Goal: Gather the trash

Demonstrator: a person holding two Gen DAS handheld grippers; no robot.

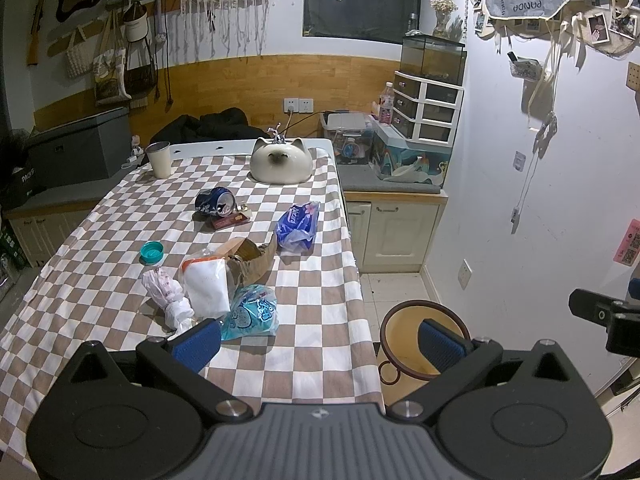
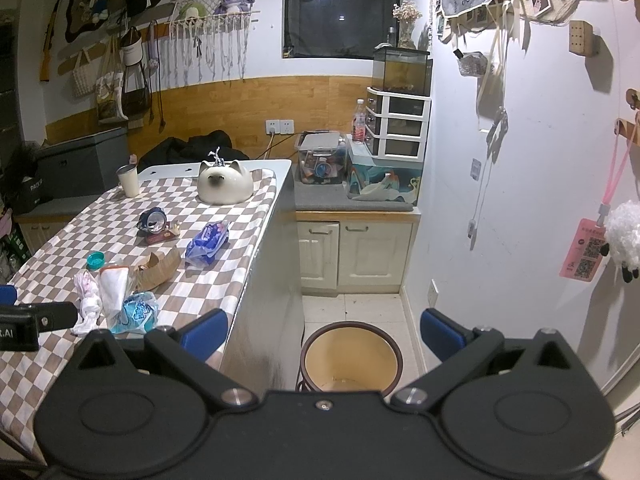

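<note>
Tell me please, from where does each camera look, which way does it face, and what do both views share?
Left wrist: sits behind the open left tongs, above the table's near right corner, facing the trash on the checkered cloth; the right tongs' tip shows at right.
Right wrist: sits behind the open right tongs, beside the table, facing the bin on the floor; the left tongs' tip shows at left.
Shared: crushed can, cat-shaped bowl, bin.

A white cat-shaped ceramic bowl (image 1: 281, 161) and a metal cup (image 1: 159, 159) stood on the checkered tablecloth (image 1: 312, 280), well apart.
</note>
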